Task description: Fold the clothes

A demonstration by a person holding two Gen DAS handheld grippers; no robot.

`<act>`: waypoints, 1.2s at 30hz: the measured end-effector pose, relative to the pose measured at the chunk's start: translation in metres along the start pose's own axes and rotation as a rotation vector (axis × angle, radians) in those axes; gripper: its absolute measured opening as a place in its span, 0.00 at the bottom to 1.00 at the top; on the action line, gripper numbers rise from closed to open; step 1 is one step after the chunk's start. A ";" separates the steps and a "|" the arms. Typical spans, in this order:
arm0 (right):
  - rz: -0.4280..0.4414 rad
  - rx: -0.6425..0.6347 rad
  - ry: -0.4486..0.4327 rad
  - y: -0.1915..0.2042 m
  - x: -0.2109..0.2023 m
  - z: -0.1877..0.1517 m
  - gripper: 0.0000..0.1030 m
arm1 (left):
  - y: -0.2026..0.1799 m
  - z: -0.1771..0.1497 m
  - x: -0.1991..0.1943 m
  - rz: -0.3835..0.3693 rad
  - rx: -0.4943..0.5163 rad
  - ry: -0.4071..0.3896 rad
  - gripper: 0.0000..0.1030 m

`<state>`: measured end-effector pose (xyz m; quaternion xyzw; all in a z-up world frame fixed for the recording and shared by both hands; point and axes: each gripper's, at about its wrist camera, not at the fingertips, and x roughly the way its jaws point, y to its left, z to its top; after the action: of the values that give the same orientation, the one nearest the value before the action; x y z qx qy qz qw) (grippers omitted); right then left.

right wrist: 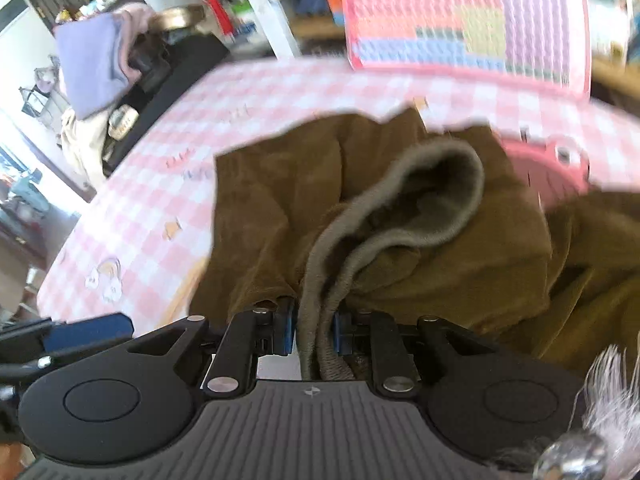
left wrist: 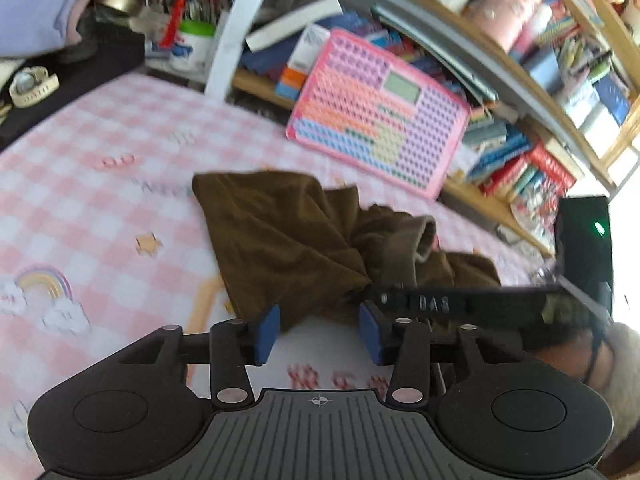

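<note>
A brown garment (left wrist: pixel 288 240) lies crumpled on the pink checked cover (left wrist: pixel 100 160). My left gripper (left wrist: pixel 318 332) stands open at the garment's near edge. Its blue pads (left wrist: pixel 266 332) do not press on the cloth, and white cover shows in the gap between them. My right gripper (right wrist: pixel 314 332) is shut on the garment's grey-green ribbed band (right wrist: pixel 400 200), which loops up out of the jaws over the brown cloth (right wrist: pixel 260 220). In the left wrist view the right gripper (left wrist: pixel 374 292) reaches in from the right and pinches the bunched cloth.
A pink peg-board toy (left wrist: pixel 380 120) leans against a low bookshelf (left wrist: pixel 540 160) packed with books at the back. A white post (left wrist: pixel 236 28) rises behind the cover. At far left are a black case with a watch (left wrist: pixel 34 86) and folded lilac cloth (left wrist: pixel 36 8).
</note>
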<state>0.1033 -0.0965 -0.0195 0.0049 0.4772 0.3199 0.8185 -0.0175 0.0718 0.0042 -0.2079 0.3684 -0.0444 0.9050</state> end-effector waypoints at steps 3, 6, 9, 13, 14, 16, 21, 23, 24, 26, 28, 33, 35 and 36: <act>0.004 -0.007 0.004 0.014 0.000 -0.006 0.16 | 0.008 0.011 0.005 -0.029 0.018 0.003 0.47; -0.001 0.003 0.033 0.024 0.003 -0.018 0.21 | 0.016 0.022 0.011 -0.057 0.035 0.008 0.48; -0.046 0.012 0.027 0.033 0.001 -0.032 0.38 | 0.020 0.029 0.024 -0.076 0.055 0.038 0.48; -0.091 0.037 -0.032 0.042 -0.013 -0.044 0.47 | 0.031 0.035 0.031 -0.112 0.091 0.066 0.48; -0.108 0.041 -0.047 0.045 -0.017 -0.047 0.48 | 0.034 0.037 0.032 -0.118 0.095 0.069 0.48; -0.142 0.052 -0.075 0.049 -0.025 -0.052 0.49 | 0.040 0.041 0.031 -0.129 0.104 0.071 0.48; -0.220 0.116 -0.124 0.053 -0.047 -0.071 0.50 | 0.057 0.047 0.027 -0.156 0.122 0.071 0.49; -0.253 0.140 -0.126 0.055 -0.050 -0.079 0.50 | 0.063 0.047 0.027 -0.166 0.124 0.078 0.49; -0.266 0.150 -0.123 0.057 -0.050 -0.081 0.50 | 0.065 0.046 0.028 -0.172 0.128 0.086 0.49; -0.296 0.159 -0.121 0.061 -0.051 -0.086 0.50 | 0.068 0.044 0.030 -0.184 0.137 0.102 0.49; -0.330 0.162 -0.124 0.065 -0.053 -0.091 0.50 | 0.066 0.041 0.031 -0.204 0.155 0.114 0.49; -0.416 0.182 -0.136 0.068 -0.059 -0.102 0.50 | 0.032 0.040 0.037 -0.323 0.272 0.118 0.59; -0.419 0.199 -0.120 0.065 -0.058 -0.108 0.50 | 0.011 0.043 0.046 -0.338 0.331 0.112 0.59; -0.420 0.205 -0.115 0.064 -0.056 -0.110 0.49 | 0.001 0.044 0.050 -0.346 0.360 0.108 0.59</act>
<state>-0.0357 -0.1079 -0.0154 0.0067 0.4504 0.0921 0.8880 0.0492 0.0760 -0.0004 -0.1005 0.3616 -0.2745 0.8853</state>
